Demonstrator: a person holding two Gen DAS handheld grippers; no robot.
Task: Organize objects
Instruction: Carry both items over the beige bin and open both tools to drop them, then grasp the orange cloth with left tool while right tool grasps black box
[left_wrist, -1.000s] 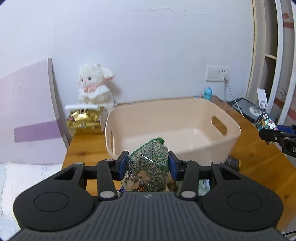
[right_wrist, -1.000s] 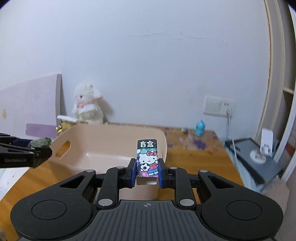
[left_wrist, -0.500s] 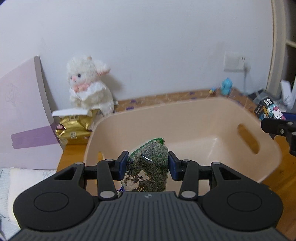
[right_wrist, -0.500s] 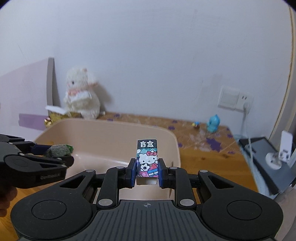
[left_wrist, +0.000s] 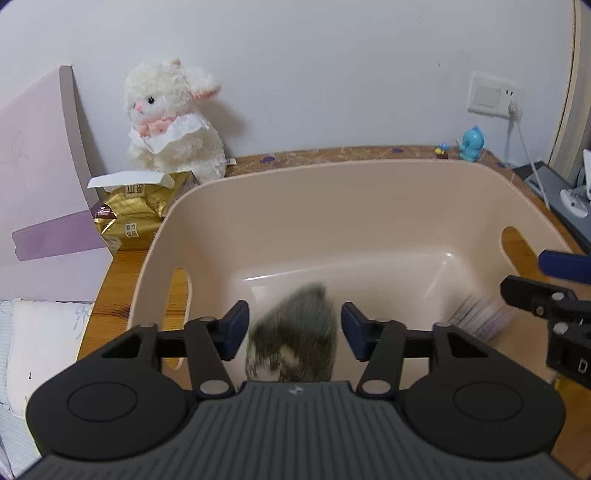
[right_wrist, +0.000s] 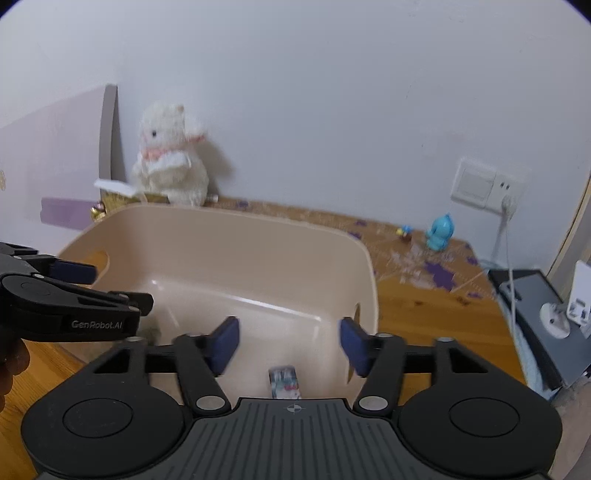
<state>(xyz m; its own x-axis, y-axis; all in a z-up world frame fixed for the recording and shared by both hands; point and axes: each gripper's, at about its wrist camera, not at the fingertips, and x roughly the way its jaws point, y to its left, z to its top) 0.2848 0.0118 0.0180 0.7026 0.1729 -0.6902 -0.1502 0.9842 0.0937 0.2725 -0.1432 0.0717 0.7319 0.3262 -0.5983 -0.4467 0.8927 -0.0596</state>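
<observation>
A beige plastic basket (left_wrist: 354, 192) with handle cut-outs stands on the wooden table; it also shows in the right wrist view (right_wrist: 236, 236). My left gripper (left_wrist: 293, 326) is open above the basket's near side. A green bag of dried herbs (left_wrist: 295, 339), blurred by motion, is falling free between its fingers. My right gripper (right_wrist: 288, 343) is open above the basket's right side. The small Hello Kitty box (right_wrist: 284, 382), blurred, drops below it; it shows as a blur in the left wrist view (left_wrist: 480, 317).
A white plush lamb (left_wrist: 173, 118) and a gold foil package (left_wrist: 136, 214) stand behind the basket's left corner. A pink board (left_wrist: 37, 184) leans at the left. A blue figurine (left_wrist: 471, 144), a wall socket (left_wrist: 493, 94) with a cable and grey devices (right_wrist: 535, 306) are at the right.
Both grippers moved over the basket and opened. The herb bag and the Hello Kitty box have left the fingers and are falling into the basket.
</observation>
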